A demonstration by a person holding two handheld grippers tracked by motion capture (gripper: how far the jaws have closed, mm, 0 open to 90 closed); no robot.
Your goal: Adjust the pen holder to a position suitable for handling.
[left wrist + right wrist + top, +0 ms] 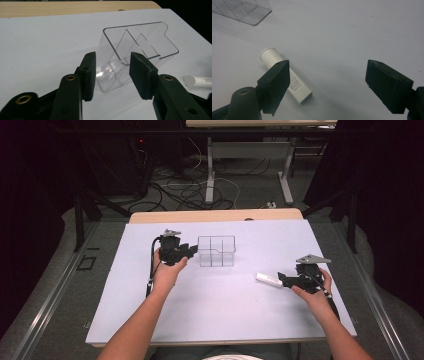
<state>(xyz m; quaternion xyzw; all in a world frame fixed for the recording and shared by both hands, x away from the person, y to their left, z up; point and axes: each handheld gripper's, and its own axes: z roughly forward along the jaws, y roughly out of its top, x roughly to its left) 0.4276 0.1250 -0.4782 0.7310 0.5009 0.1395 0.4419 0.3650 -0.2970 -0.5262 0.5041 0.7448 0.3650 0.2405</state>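
Note:
A clear plastic organiser [216,251] with divided compartments stands upright at the middle of the white mat. My left gripper [192,251] sits just left of it, jaws parted. In the left gripper view the organiser [140,40] lies just beyond the jaws, and my left gripper [112,75] presses on nothing. A white tube [267,279] lies flat on the mat to the right. My right gripper [281,280] is right beside its end, open wide. In the right gripper view the tube [298,88] lies by the left jaw of my right gripper [327,85], untouched.
The white mat [220,310] covers most of a wooden table [215,215]. Beyond the table's far edge are floor cables [190,190] and another table's legs [210,175]. The organiser's corner [242,10] shows top left in the right gripper view.

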